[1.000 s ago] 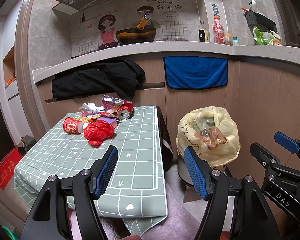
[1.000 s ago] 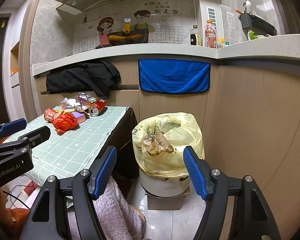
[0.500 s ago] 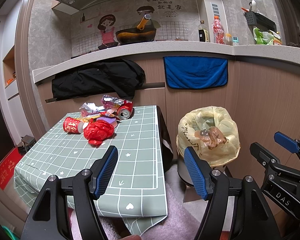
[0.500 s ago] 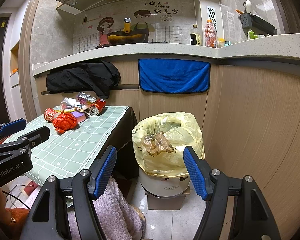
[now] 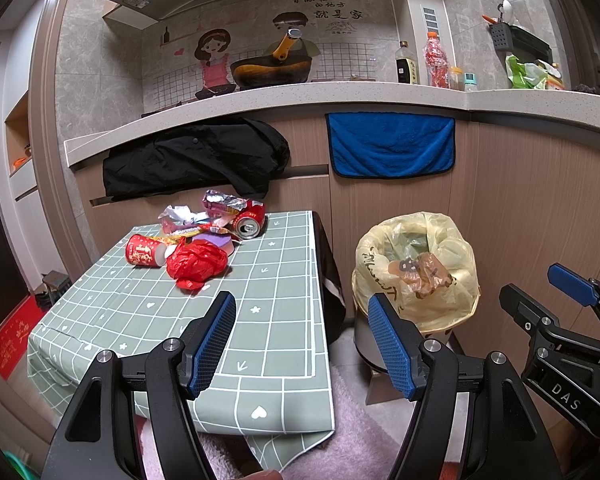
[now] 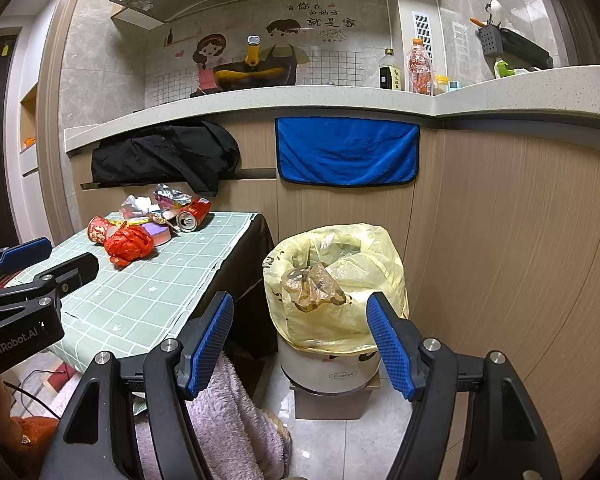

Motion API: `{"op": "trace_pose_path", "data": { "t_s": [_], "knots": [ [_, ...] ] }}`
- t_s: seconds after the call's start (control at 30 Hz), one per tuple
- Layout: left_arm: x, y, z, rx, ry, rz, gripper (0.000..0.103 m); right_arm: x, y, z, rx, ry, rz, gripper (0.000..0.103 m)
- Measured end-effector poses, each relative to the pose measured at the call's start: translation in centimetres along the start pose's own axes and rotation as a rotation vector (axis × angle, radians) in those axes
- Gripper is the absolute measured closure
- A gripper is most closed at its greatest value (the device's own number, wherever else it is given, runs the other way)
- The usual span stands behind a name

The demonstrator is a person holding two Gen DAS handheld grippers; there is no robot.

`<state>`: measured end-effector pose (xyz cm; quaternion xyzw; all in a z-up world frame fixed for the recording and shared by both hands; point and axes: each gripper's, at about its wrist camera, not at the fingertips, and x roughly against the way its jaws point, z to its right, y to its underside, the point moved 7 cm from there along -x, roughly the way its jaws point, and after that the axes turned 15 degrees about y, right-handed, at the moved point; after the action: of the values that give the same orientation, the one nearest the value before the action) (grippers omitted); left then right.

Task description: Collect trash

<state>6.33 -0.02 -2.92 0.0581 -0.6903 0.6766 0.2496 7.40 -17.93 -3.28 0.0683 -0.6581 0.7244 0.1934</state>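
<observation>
Crumpled red plastic bag (image 5: 197, 263), front of the trash pile on the green grid tablecloth (image 5: 260, 320). Left wrist view: it sits at 11 o'clock from my left gripper (image 5: 302, 340), jaws spread, empty, well short of it. The red can (image 5: 249, 220) lies behind, mouth toward me.

Right wrist view: the bag (image 6: 129, 245) is far off at 10 o'clock; my right gripper (image 6: 300, 340), jaws released and empty, faces the yellow-lined bin (image 6: 336, 280). Left is nearer, I judge.

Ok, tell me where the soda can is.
In the left wrist view the red soda can lies on its side at the table's far end, right of the wrapper pile, behind the crumpled red bag.
</observation>
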Motion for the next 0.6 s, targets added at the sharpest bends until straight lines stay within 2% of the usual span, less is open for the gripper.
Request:
{"op": "trace_pose_path", "data": {
  "t_s": [0.6],
  "knots": [
    [-0.01,0.00,-0.03,0.003,-0.001,0.000,0.034,-0.03,-0.10,0.33,-0.003,0.004,0.002,0.036]
  ]
}}
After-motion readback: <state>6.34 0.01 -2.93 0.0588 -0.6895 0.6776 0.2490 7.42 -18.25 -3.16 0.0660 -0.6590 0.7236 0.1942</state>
